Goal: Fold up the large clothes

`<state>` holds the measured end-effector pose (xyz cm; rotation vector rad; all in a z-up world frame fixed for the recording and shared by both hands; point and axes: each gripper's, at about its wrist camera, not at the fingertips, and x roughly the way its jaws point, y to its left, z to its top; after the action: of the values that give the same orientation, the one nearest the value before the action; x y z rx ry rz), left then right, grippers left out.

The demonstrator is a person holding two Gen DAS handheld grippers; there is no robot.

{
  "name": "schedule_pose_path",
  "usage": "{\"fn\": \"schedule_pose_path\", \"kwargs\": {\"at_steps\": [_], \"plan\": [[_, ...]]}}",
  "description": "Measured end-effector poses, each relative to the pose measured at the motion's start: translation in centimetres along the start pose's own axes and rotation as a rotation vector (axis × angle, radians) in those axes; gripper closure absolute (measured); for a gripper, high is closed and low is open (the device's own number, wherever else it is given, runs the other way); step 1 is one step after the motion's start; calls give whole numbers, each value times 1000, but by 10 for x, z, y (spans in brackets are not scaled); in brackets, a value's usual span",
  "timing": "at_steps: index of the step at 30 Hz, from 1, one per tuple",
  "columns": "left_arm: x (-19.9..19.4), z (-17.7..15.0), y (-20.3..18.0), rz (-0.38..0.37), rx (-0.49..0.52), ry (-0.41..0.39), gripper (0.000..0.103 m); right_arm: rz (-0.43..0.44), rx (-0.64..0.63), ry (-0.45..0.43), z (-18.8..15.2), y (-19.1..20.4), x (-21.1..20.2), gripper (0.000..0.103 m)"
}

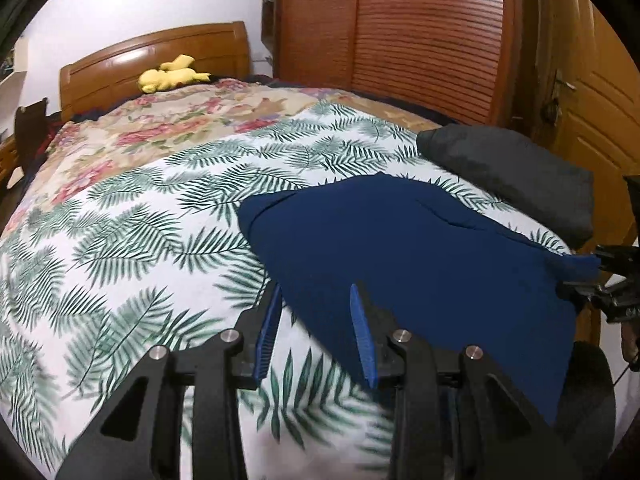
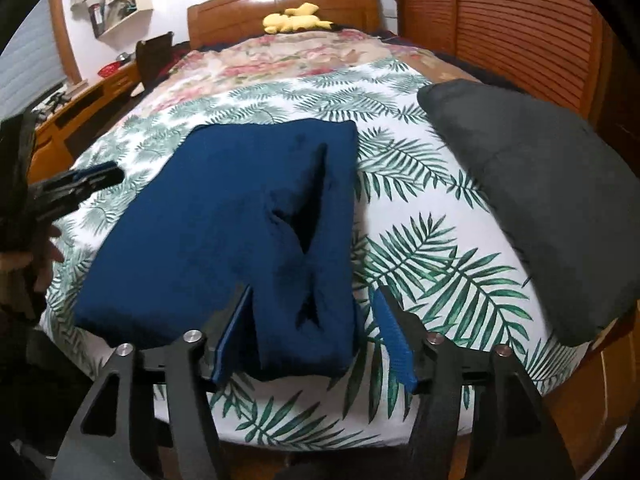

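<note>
The navy garment [image 2: 224, 232] lies folded on the leaf-print sheet [image 2: 420, 248], a dark grey bundle [image 2: 540, 200] to its right. The right gripper [image 2: 312, 300] stands wide astride its near edge, pads not pressing. The left gripper [image 1: 316, 300] hangs part-open and empty at its left edge. The holder's hand is a blur.

On the bed [image 2: 460, 248] a folded garment [image 2: 224, 224] lies near the foot edge, with a second folded garment [image 2: 552, 200] well apart to its right at the bed's corner. A soft toy [image 2: 296, 18] rests by the headboard [image 2: 280, 4] behind them. The wardrobe [image 2: 500, 20] stands right of the bed, a desk [image 2: 80, 108] to its left.
</note>
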<state>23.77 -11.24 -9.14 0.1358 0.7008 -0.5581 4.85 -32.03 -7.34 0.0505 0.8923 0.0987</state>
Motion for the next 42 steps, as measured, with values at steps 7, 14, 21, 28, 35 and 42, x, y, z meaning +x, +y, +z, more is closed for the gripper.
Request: {"fn": "schedule_pose_path", "kwargs": {"at_steps": [7, 14, 21, 28, 35, 42], "plan": [[48, 21, 13, 0, 3, 52, 69, 38, 10, 9, -3, -5, 21, 27], [97, 43, 44, 26, -27, 110, 69, 62, -16, -1, -4, -2, 28, 25], [122, 51, 54, 78, -8, 160, 55, 69, -21, 1, -6, 0, 29, 25], [138, 51, 65, 73, -52, 183, 45, 60, -23, 20, -6, 2, 34, 24], [137, 53, 64, 16, -94, 170, 54, 99, 23, 51, -6, 2, 39, 27], [123, 62, 53, 36, -69, 130, 88, 167, -52, 32, -2, 15, 30, 75]]}}
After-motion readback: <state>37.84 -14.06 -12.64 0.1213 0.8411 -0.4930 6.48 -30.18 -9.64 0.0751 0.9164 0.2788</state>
